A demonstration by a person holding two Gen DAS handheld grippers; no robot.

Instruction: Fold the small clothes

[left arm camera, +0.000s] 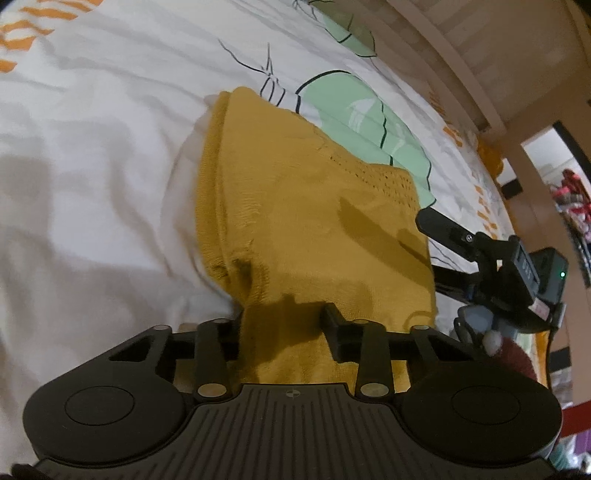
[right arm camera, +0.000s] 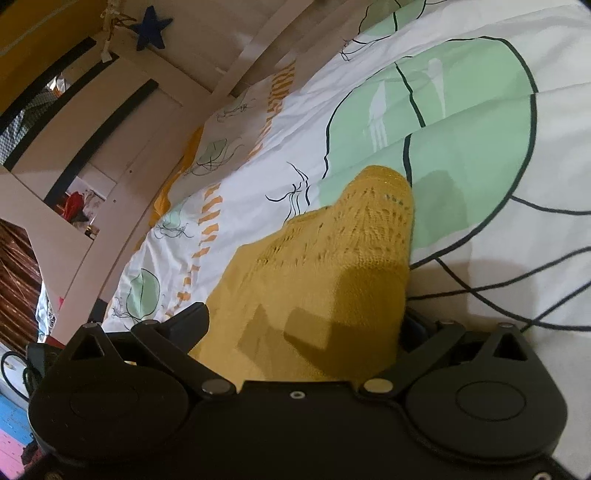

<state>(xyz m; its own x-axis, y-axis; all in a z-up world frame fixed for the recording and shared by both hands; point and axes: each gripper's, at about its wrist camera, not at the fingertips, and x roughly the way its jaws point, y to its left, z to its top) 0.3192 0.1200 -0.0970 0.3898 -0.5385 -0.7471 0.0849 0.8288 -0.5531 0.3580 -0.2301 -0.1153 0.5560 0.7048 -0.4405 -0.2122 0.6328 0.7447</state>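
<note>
A bed carries a white sheet (left arm camera: 92,155) printed with green circles, thin black lines and orange marks. On it lies a mustard yellow knitted garment (left arm camera: 295,206), partly folded, its openwork edge toward the far side. The near end of the garment rises off the sheet into both tools. The left gripper (left arm camera: 284,325) is clamped on the garment's near edge. The right gripper (right arm camera: 306,325) is clamped on the same garment, cloth bunched between its fingers. A dark blue star (right arm camera: 152,27) hangs on the pale wall.
</note>
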